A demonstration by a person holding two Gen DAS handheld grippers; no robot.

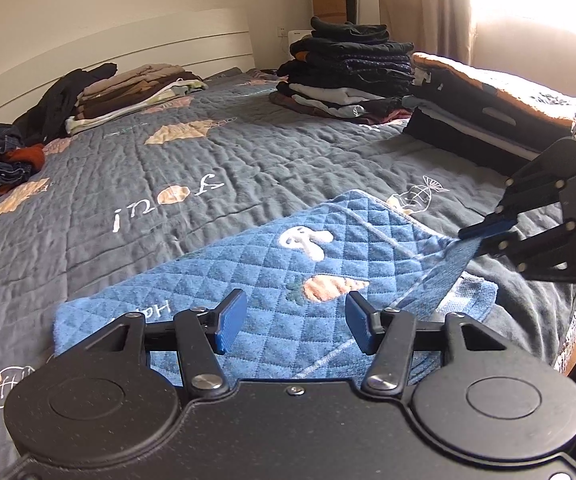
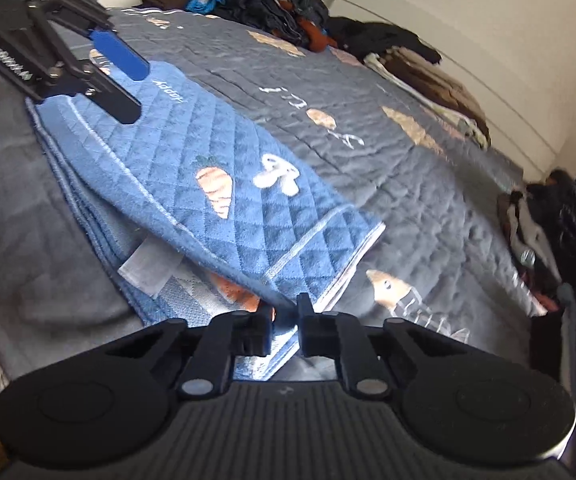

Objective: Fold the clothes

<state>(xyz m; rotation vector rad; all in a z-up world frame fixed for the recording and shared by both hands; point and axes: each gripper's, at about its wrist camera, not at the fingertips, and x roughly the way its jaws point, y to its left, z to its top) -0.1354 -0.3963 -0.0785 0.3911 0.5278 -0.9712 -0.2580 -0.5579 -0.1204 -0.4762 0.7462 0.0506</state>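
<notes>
Both tools are built of matte black plastic. On the left gripper [image 1: 296,322] two round housings, black link arms with silver screws and ribbed blue pads [image 1: 229,322] are seen. On the right gripper [image 2: 283,322] the same black links and silver rivets are shown, over a ribbed grey body.

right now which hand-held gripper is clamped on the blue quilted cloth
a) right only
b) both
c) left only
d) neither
a) the right hand-held gripper is shut on a corner of the blue quilted cloth and lifts it, while the left hand-held gripper sits over the cloth with its blue pads spread wide and nothing pinched between them.
</notes>
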